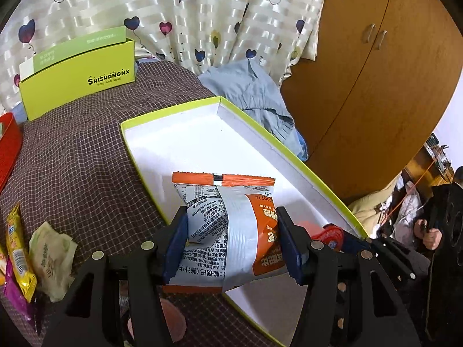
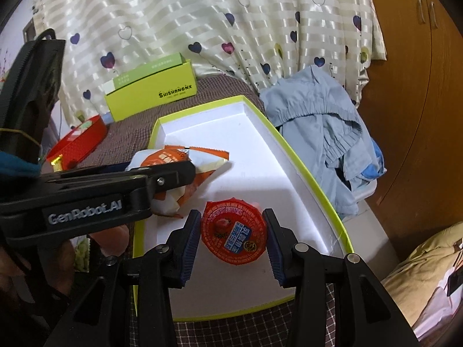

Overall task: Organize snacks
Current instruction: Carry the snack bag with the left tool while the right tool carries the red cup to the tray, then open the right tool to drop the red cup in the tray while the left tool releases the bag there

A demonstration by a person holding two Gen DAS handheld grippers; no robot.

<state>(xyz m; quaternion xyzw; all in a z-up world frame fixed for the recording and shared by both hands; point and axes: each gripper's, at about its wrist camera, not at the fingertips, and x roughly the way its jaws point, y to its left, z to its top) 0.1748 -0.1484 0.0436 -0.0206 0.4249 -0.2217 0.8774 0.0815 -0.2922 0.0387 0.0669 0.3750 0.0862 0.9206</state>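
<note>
- Seen through the left wrist view, an orange and silver crinkled foil snack packet (image 1: 228, 225) is clamped between the blue pads of the left gripper (image 1: 231, 243), its sides pinched inward.
- The packet is held over the near part of a shallow white cardboard tray with a lime-green rim (image 1: 292, 159); whether its underside touches the tray floor cannot be told.
- A red round foil-lidded jelly cup (image 1: 330, 235) is glimpsed just right of the right-hand finger, mostly hidden behind it.
- The tray's far half is seen bare and white; a brown checked cloth (image 1: 75, 156) surrounds it, with loose yellow, purple and pale green snack wrappers (image 1: 46, 254) cut off at the left edge.
- An upright lime-green printed box (image 1: 78, 86) stands well beyond the tray.

- From the right wrist view, the jelly cup (image 2: 233, 231) is seen lying flat on the tray floor between the fingers of the right gripper (image 2: 233, 241).
- The jaws are spread, a narrow gap being left on each side of the cup, so nothing is gripped.
- The snack packet (image 2: 185, 170) is partly covered by the left gripper (image 2: 173, 177) crossing from the left.
- The tray's (image 2: 306, 173) right rim lies close to a crumpled pale blue garment (image 2: 324, 144); a red tin (image 2: 78, 144) sits left of the tray.
</note>
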